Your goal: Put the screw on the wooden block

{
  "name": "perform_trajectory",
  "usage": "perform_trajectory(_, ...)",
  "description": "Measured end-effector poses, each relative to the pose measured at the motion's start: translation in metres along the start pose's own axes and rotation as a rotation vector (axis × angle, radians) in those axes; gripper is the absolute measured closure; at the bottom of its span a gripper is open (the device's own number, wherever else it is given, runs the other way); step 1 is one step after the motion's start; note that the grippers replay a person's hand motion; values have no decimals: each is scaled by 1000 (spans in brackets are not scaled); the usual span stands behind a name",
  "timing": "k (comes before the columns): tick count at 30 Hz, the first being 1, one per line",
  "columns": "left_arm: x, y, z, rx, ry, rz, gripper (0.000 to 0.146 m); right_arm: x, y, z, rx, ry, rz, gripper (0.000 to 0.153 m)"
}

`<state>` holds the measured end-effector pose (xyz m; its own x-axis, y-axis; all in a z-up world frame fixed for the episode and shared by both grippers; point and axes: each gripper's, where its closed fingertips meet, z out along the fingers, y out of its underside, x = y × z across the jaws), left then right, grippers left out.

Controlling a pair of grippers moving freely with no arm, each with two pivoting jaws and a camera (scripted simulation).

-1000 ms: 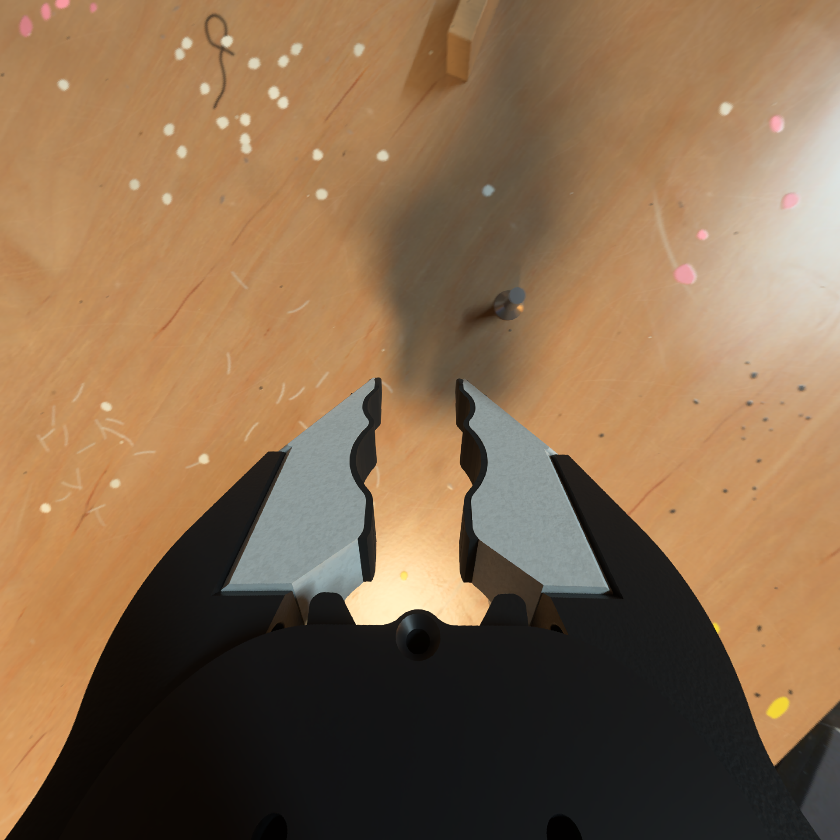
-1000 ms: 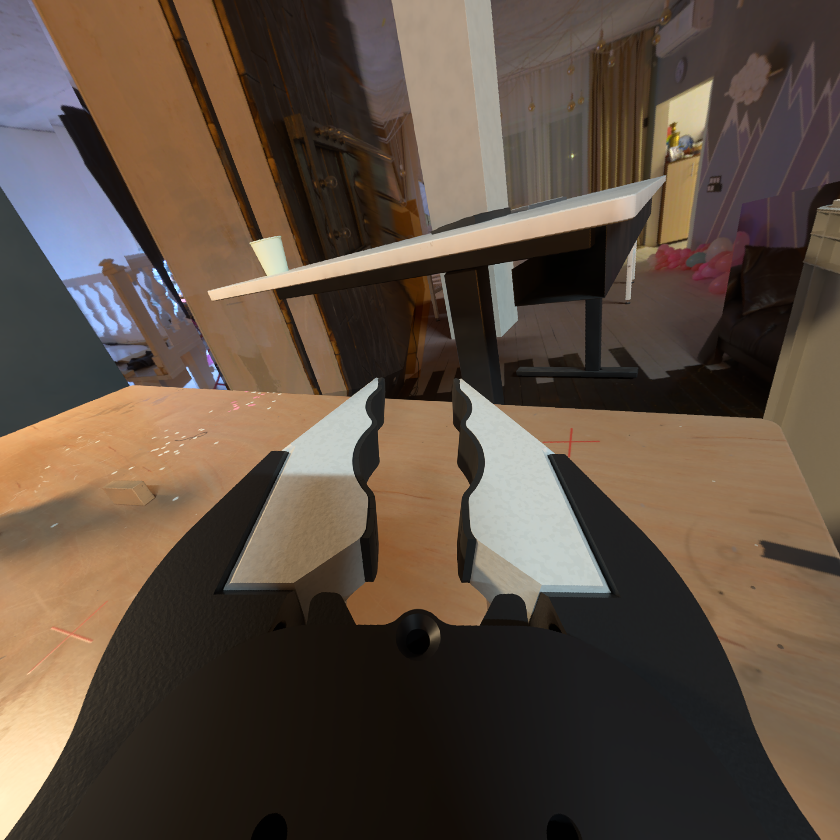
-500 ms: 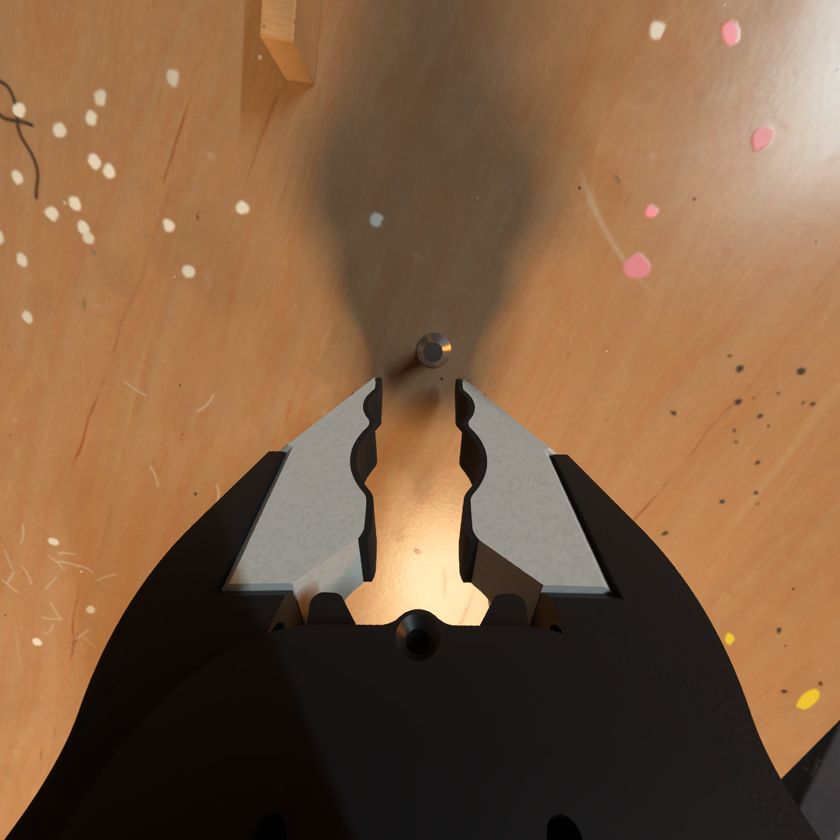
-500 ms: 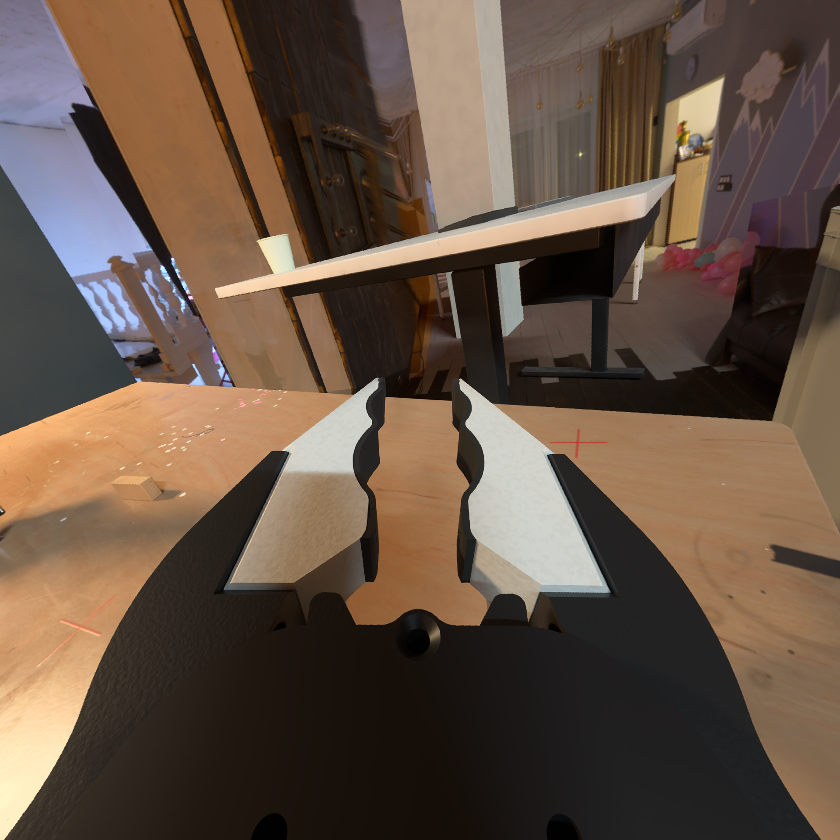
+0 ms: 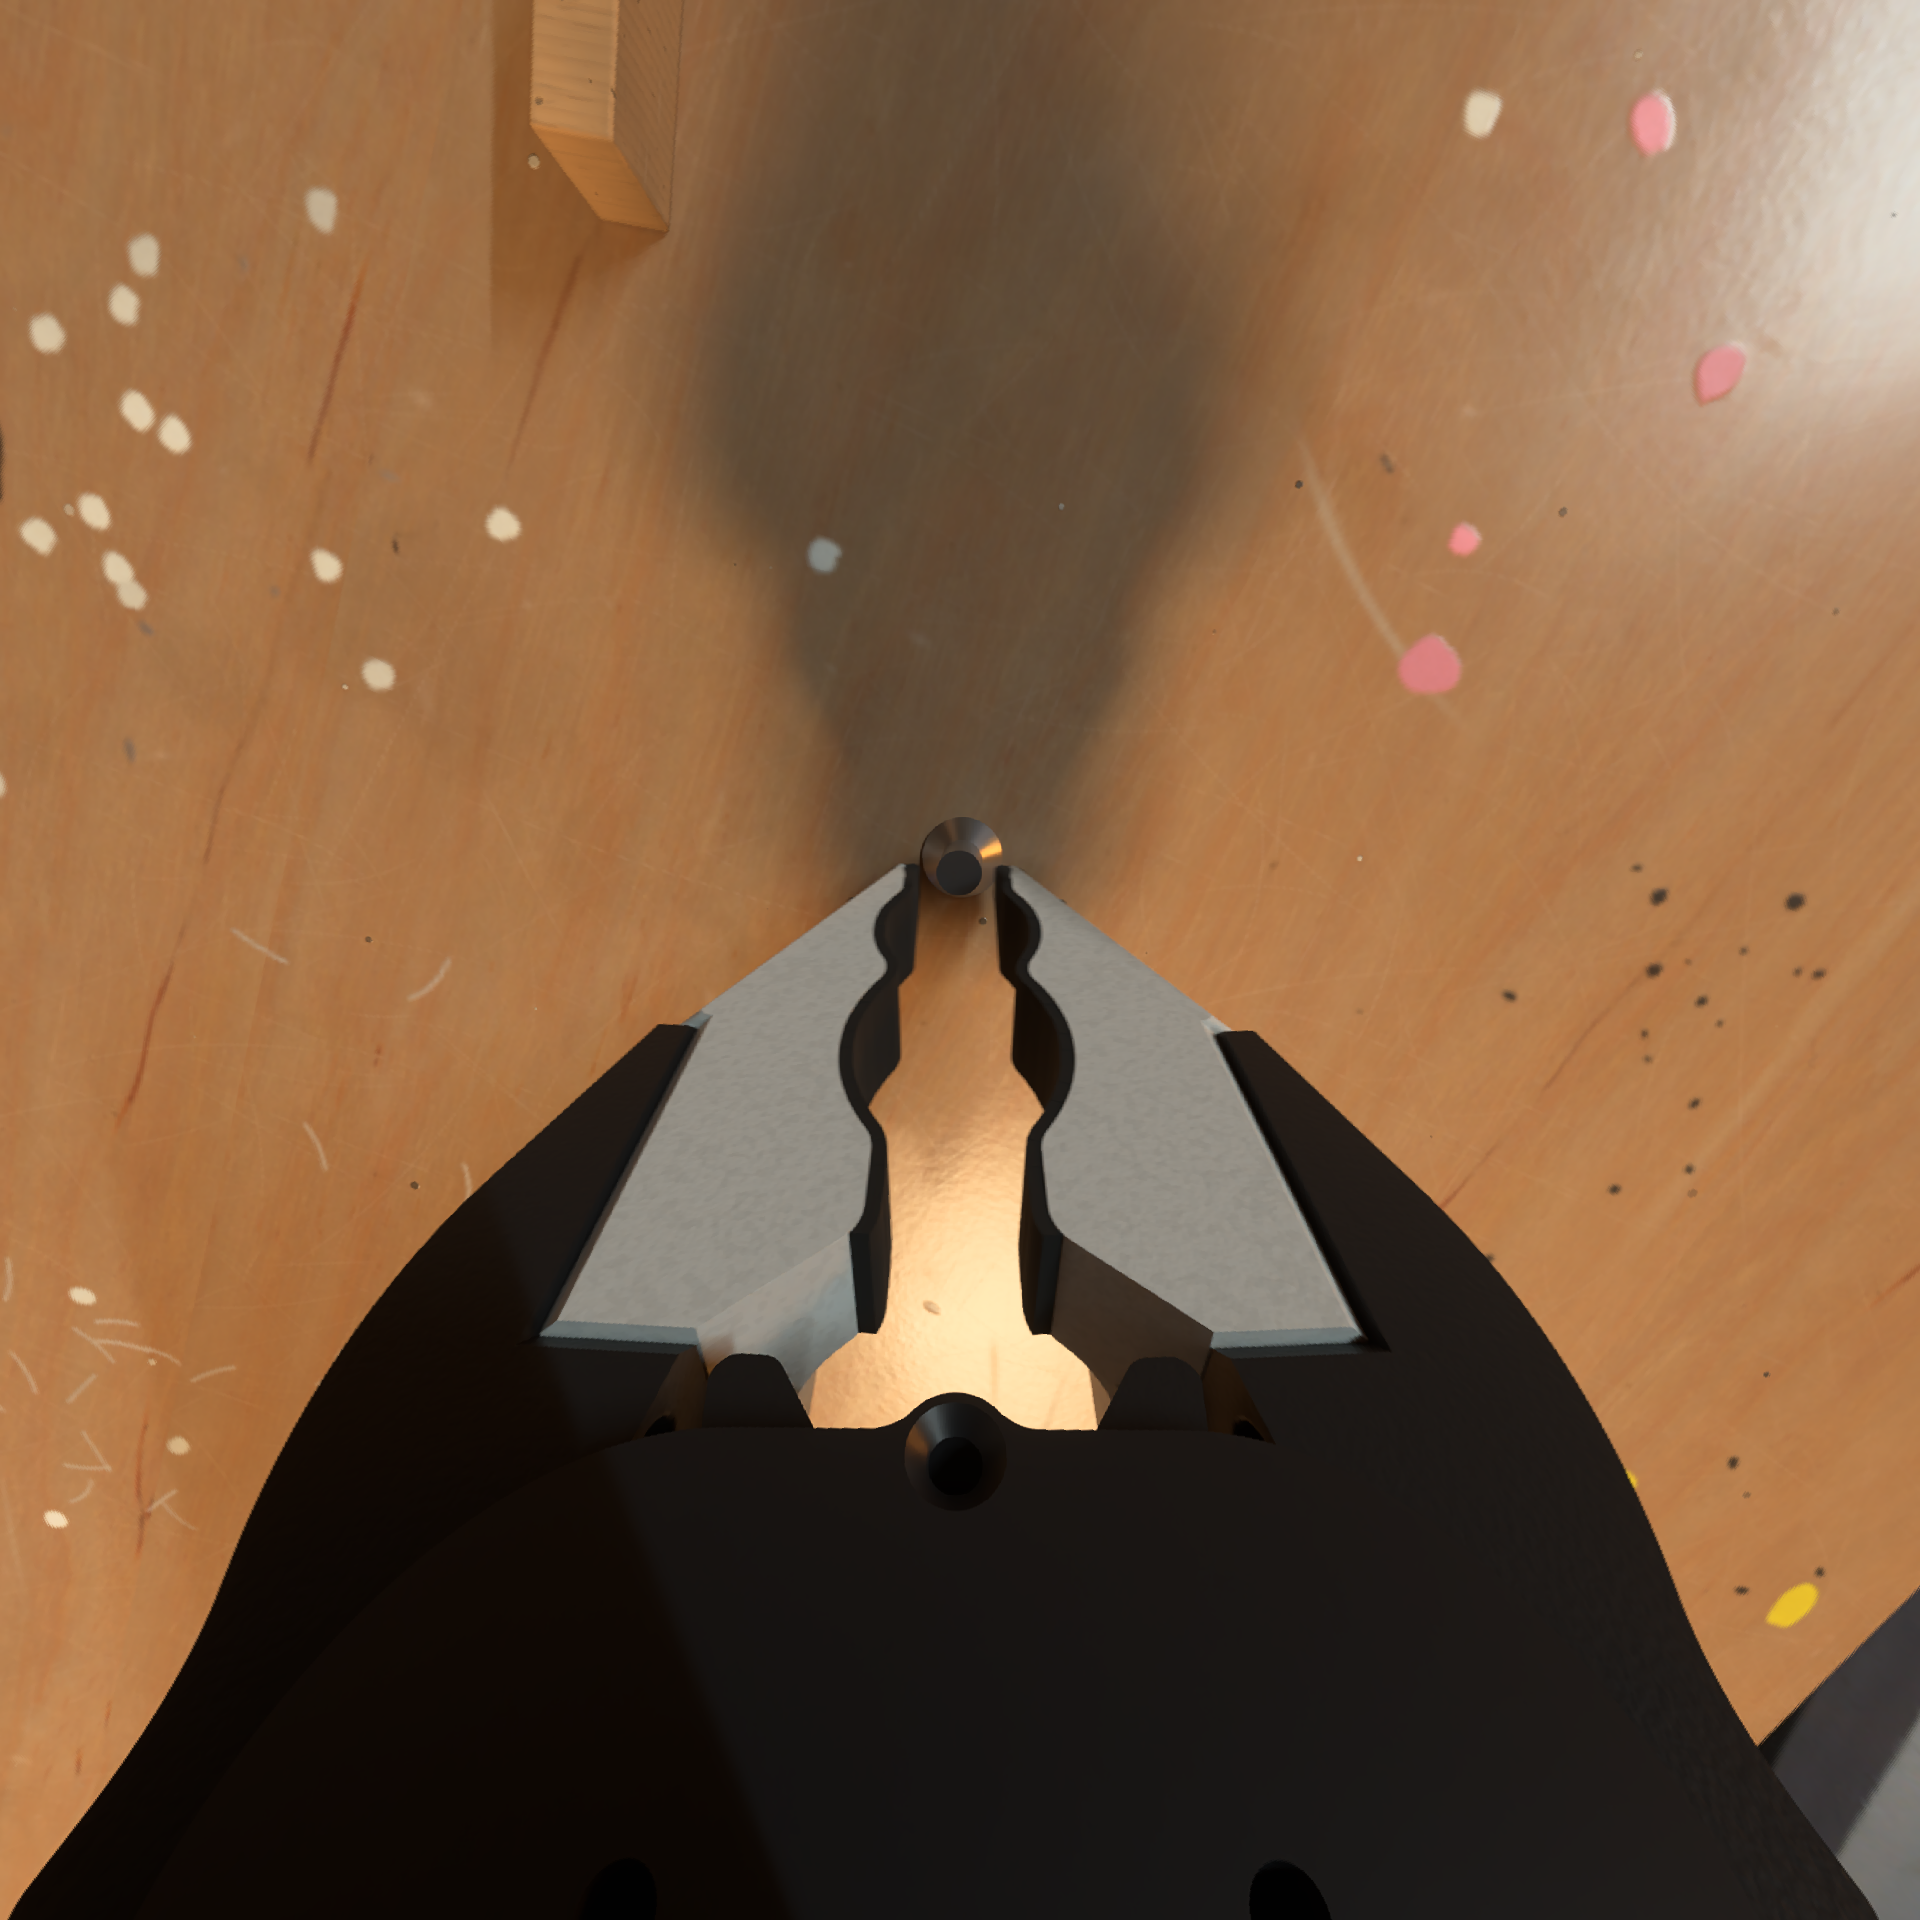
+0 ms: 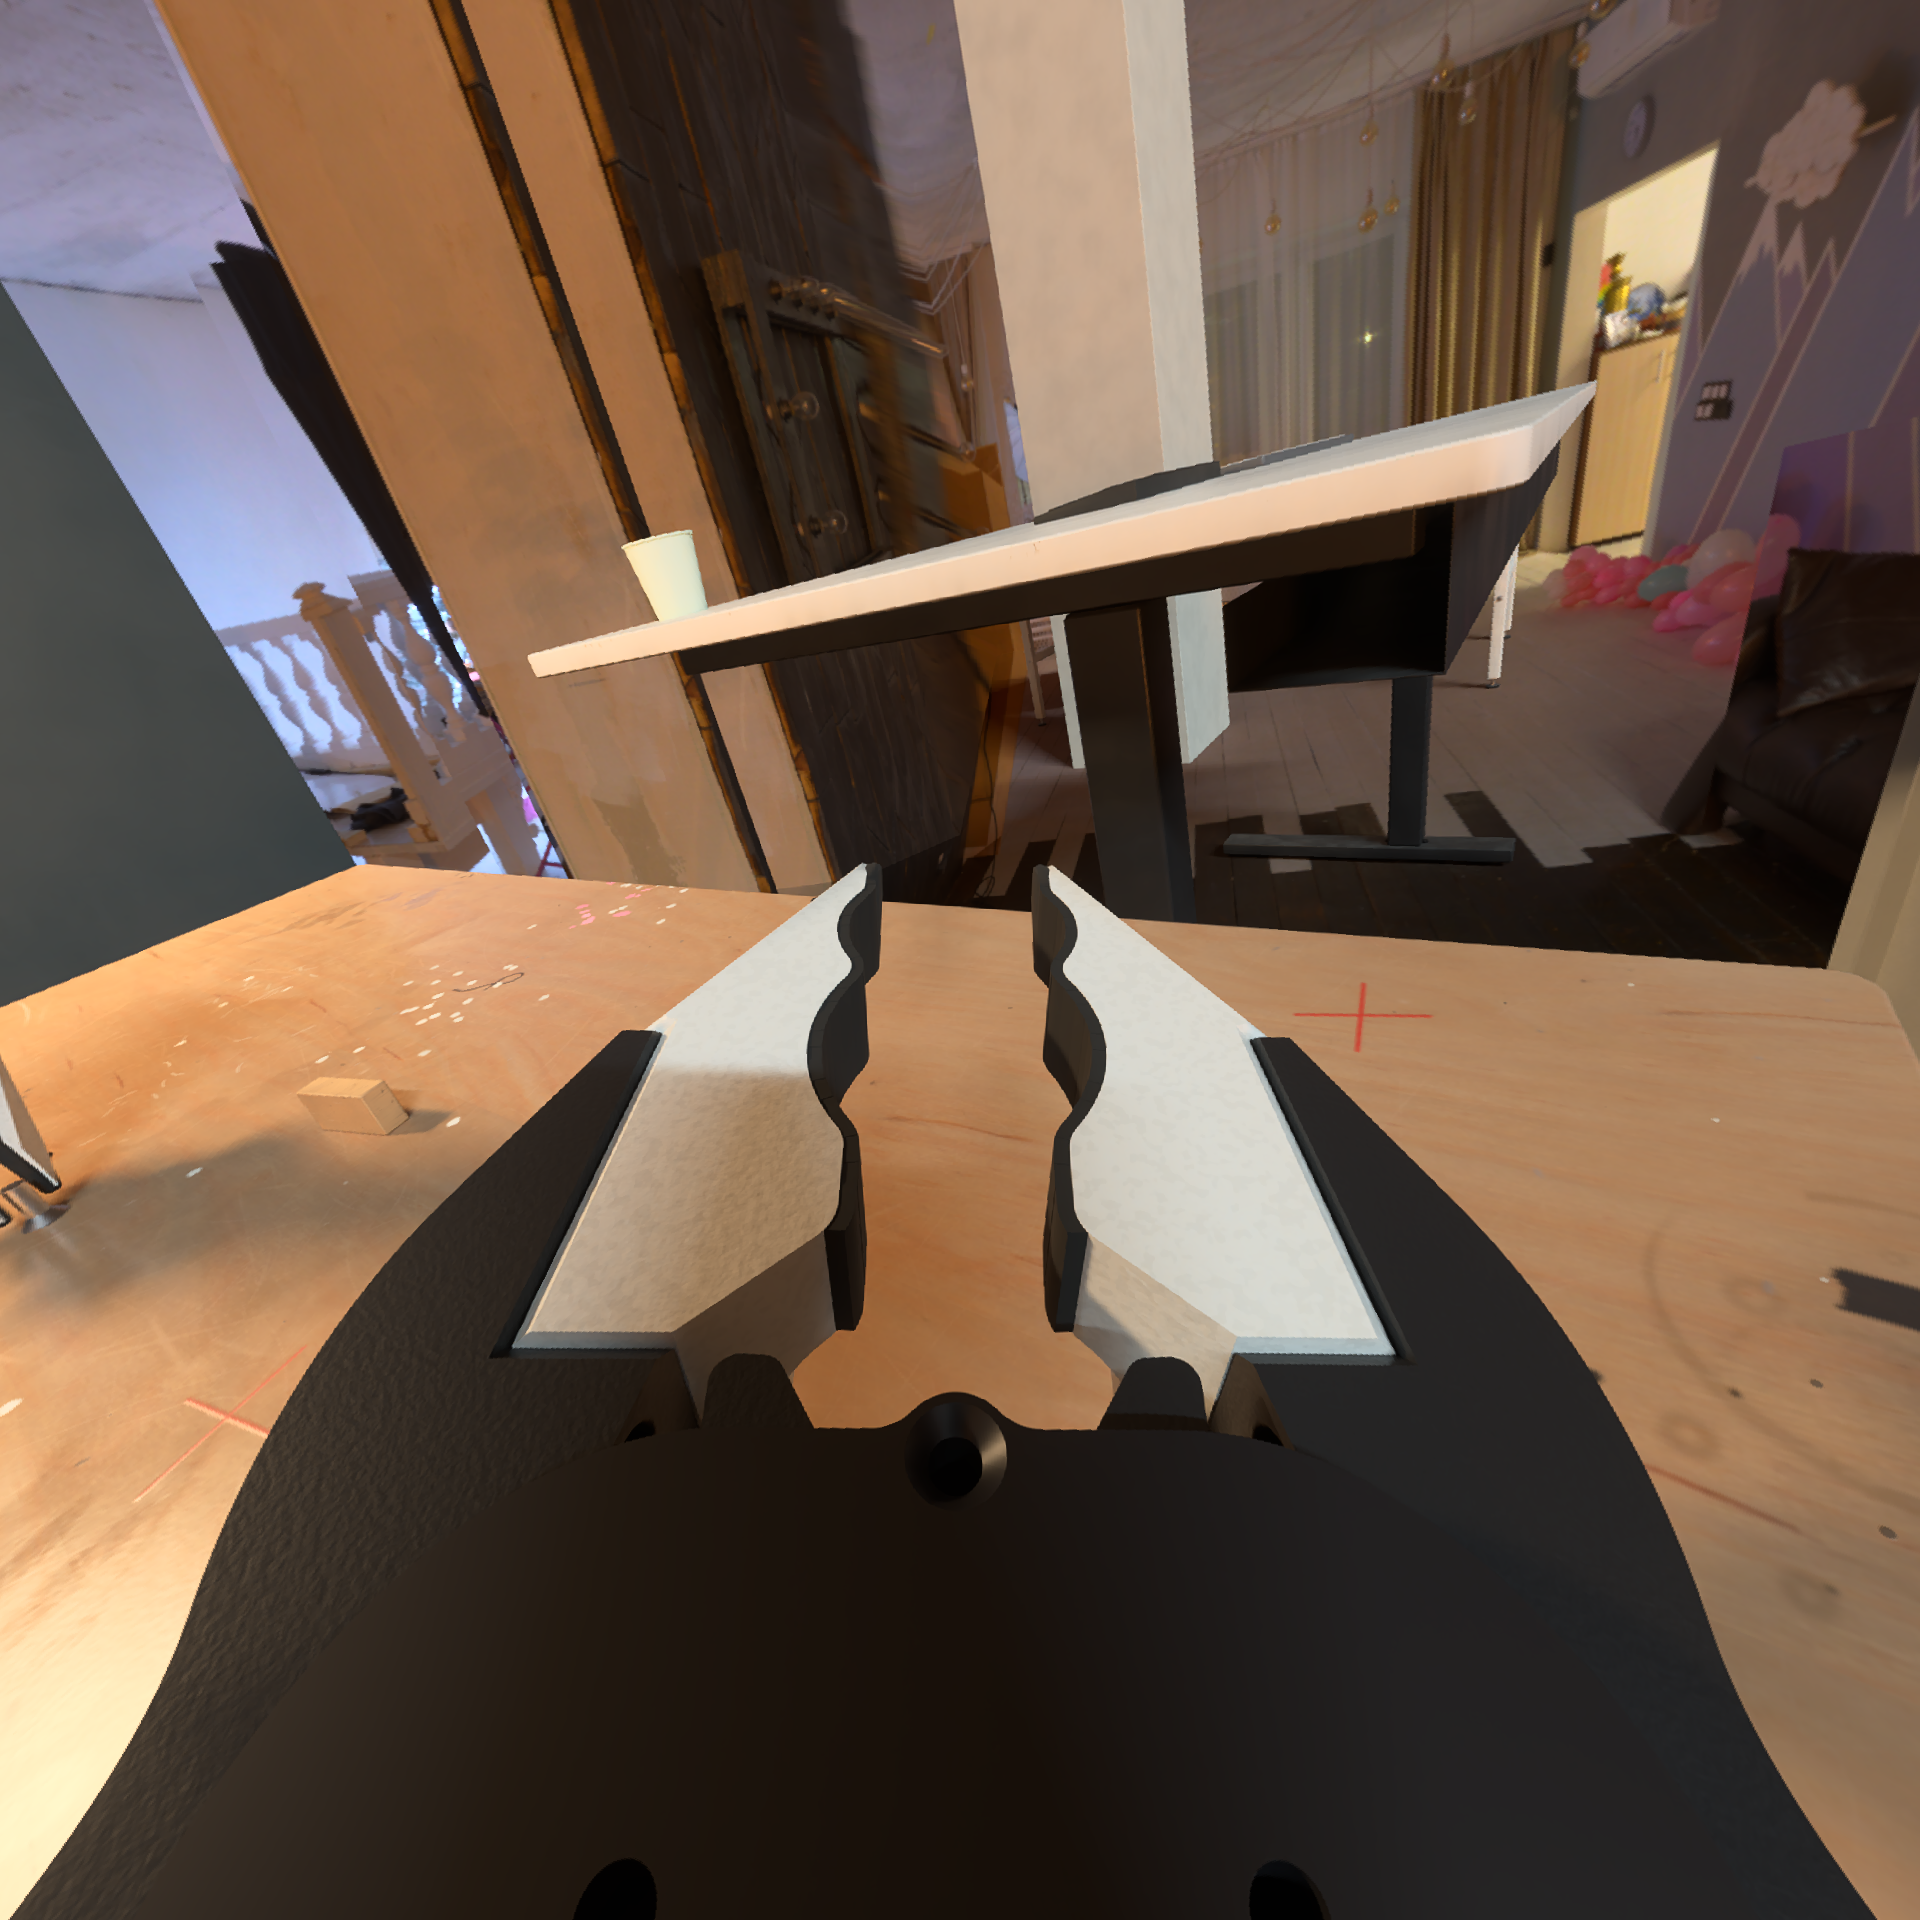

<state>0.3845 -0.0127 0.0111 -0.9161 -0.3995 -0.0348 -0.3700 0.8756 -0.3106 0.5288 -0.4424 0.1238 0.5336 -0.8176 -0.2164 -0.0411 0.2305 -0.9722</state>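
Screw (image 5: pixel 960 860): a small grey metal piece seen end-on, a round rim with a darker flat centre and a glint on its right edge. It stands on the plywood table (image 5: pixel 1455 935) right at the fingertips of the left gripper (image 5: pixel 958 883). Those jaws are narrowed to a slim gap about the screw's width; whether the tips actually pinch it cannot be told from this angle. Half a second ago the screw lay clear ahead of the tips and the gap was wider, so the gripper has advanced and its fingers have drawn inward.

The wooden block (image 5: pixel 603 114), pale with visible grain, lies well beyond the screw and to its left, at the top edge of the left wrist view; in the right wrist view it is a small cube (image 6: pixel 353 1103) on the table. No brand, label or readable writing shows on screw or block.

Paint flecks in white, pink and yellow dot the table around the screw. The right gripper (image 6: pixel 956 904) hovers over the table with jaws parted, holding nothing, its view shifted only slightly.
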Motion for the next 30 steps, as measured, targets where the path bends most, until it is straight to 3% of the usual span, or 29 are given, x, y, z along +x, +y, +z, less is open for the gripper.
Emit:
perform_trajectory(1,-1,-1,0,-3,-4,-3,138,0,0,0,-1,-2,0,124)
perform_trajectory(8,-7,-18,-2,6,-18,22,138,-1,0,0,1,-6,6,124)
perform_trajectory(12,-29,-56,-8,45,-66,65,138,-1,0,1,0,-9,12,124)
perform_trajectory(17,-41,-105,4,44,-26,132,138,-3,-1,0,5,-17,16,124)
perform_trajectory(24,-53,-128,21,7,2,159,138,-6,-1,2,5,-34,28,124)
perform_trajectory(27,-59,-128,16,21,-1,139,124,-6,-1,2,5,-39,37,124)
perform_trajectory(30,-76,-124,9,29,-55,86,120,-6,0,3,3,-41,44,124)
